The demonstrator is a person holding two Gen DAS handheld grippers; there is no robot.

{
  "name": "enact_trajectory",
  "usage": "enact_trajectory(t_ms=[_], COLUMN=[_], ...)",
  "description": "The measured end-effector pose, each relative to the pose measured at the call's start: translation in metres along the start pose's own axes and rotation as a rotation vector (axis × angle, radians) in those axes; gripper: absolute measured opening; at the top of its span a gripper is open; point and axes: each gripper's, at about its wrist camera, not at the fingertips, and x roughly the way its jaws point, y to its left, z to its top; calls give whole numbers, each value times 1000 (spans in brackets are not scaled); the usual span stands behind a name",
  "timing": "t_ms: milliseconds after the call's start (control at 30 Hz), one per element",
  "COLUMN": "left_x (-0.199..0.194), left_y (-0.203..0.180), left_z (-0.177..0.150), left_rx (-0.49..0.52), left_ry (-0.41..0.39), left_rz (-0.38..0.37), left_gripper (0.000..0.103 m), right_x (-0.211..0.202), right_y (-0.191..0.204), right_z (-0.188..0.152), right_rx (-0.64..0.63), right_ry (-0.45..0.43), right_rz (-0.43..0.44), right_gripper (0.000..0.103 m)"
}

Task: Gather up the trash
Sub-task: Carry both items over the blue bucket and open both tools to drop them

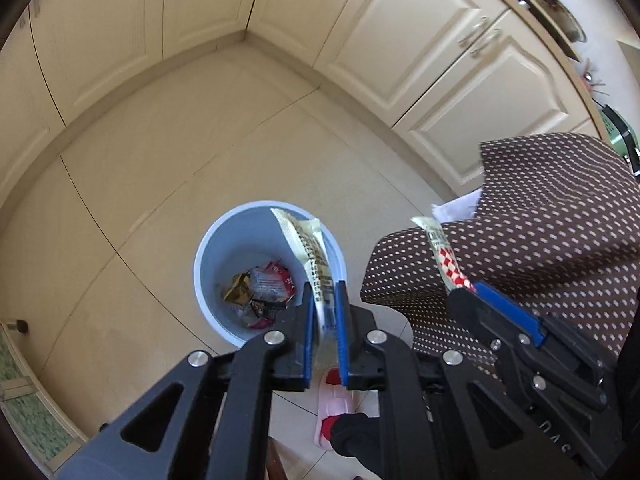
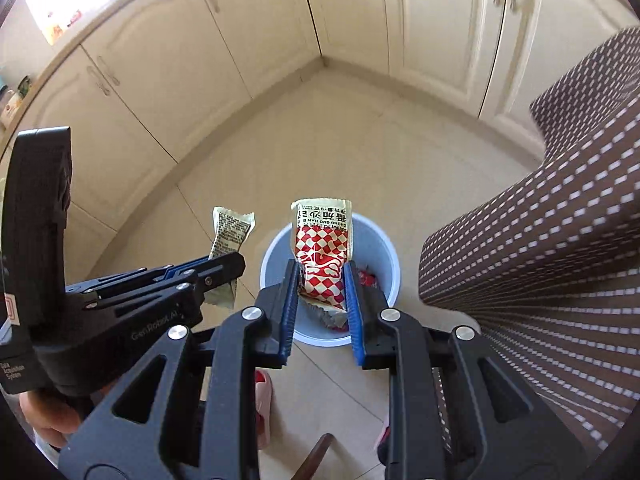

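A light blue trash bin (image 1: 224, 240) stands on the tiled floor with several crumpled wrappers inside; it also shows in the right wrist view (image 2: 384, 252). My left gripper (image 1: 324, 292) is shut on a cream sauce packet (image 1: 308, 244) and holds it above the bin's right rim. In the right wrist view that gripper (image 2: 230, 266) and its packet (image 2: 230, 232) sit left of the bin. My right gripper (image 2: 320, 280) is shut on a red-and-white checkered packet (image 2: 322, 240) directly above the bin. It appears at the right of the left wrist view (image 1: 466, 292), holding the same packet (image 1: 446, 260).
A brown polka-dot tablecloth (image 1: 552, 216) hangs at the right, close to the bin, also in the right wrist view (image 2: 540, 240). Cream cabinets (image 1: 420, 40) line the far walls. Pink slippers (image 1: 334, 408) are on the floor below the grippers.
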Motion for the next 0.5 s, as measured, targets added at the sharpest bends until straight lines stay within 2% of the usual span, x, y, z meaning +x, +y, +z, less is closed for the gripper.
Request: enact_trajectory(t_ms=[200, 267, 333, 500], left_x=[33, 41, 47, 59], left_y=[14, 18, 17, 24], left_z=[1, 2, 5, 4], left_rx=[-38, -45, -47, -65], left_ry=[19, 35, 35, 73], left_rz=[-33, -45, -28, -10], left_gripper=[12, 23, 28, 28], right_x=[39, 50, 60, 72], right_y=[-7, -8, -10, -15], right_z=[0, 0, 3, 4], right_rx=[29, 34, 41, 51], right_ry=[49, 63, 74, 91], right_rz=[2, 3, 5, 11], right_gripper=[22, 22, 22, 22])
